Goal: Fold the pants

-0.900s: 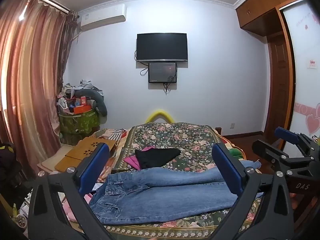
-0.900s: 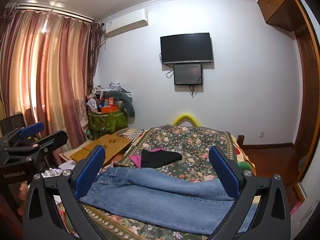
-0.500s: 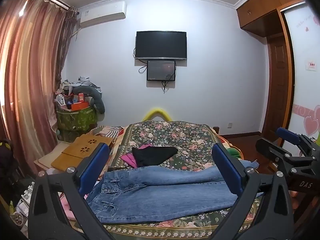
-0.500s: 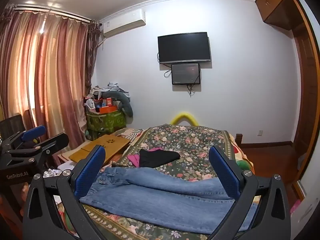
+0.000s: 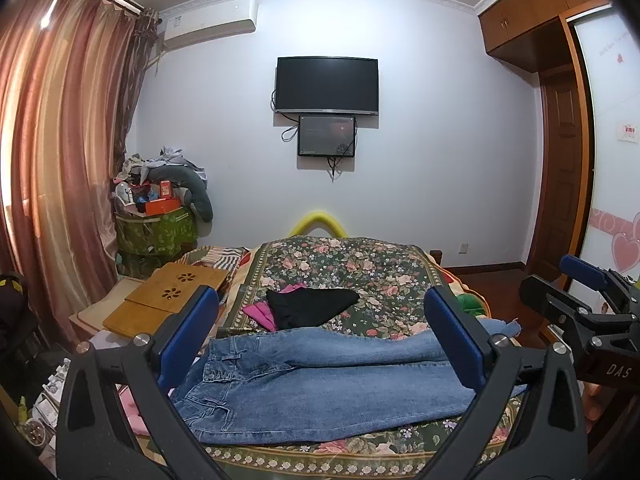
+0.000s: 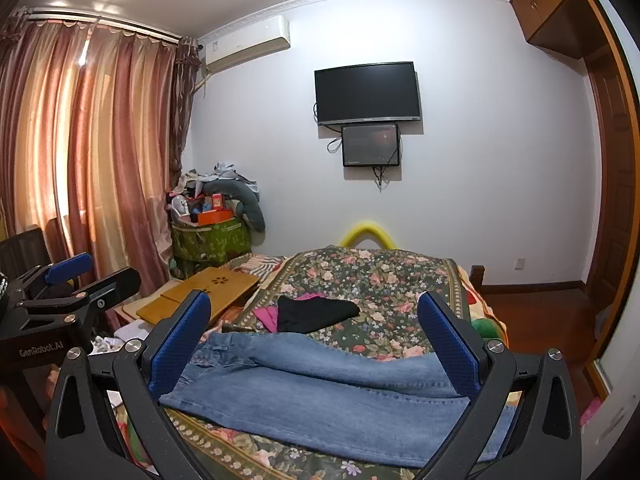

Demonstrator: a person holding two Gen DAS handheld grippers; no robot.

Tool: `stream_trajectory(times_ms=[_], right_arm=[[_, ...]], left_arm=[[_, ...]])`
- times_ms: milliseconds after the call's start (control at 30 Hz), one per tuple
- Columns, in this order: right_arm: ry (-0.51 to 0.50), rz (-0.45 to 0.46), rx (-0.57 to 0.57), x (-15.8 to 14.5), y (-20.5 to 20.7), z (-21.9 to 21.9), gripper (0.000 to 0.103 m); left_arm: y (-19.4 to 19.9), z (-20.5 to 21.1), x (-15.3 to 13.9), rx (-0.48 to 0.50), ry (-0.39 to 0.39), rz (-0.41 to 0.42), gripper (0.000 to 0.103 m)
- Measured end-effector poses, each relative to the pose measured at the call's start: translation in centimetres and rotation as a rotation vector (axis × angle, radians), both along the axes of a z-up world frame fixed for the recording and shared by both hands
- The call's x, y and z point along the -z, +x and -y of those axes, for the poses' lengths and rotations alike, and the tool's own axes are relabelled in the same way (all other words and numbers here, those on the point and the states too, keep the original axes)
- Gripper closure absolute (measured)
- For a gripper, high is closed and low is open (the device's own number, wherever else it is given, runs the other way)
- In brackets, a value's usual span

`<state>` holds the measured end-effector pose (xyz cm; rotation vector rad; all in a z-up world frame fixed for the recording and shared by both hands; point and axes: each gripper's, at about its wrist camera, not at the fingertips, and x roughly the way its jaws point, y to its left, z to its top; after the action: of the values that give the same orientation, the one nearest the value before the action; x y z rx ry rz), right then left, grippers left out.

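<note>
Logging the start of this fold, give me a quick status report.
Left tool and right tool open, empty. Blue denim jeans flat on the floral bedspread, unfolded. Black garment beyond them, apart.

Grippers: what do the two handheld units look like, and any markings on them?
Both are black, angular frames with silver bolts and blue textured pads. The left gripper body reads "GenRobot.AI", seen from the right wrist view; the right gripper body reads "DAS", seen from the left wrist view.

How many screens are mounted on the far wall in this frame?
2. A large dark television hangs at the centre of the wall, and a smaller screen sits directly beneath it, above the bed. Neither is hidden.
</note>
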<state>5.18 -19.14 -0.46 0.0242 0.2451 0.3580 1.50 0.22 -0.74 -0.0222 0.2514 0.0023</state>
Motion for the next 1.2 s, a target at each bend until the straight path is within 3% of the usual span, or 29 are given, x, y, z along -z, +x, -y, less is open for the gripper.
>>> stream_trajectory(times_ms=[1200], right_arm=[[-0.006,0.007,0.013,0.05,-0.11,-0.43,0.000]], left_arm=[[-0.30,-0.16,-0.30,0.012,0.006,0.013,0.000]])
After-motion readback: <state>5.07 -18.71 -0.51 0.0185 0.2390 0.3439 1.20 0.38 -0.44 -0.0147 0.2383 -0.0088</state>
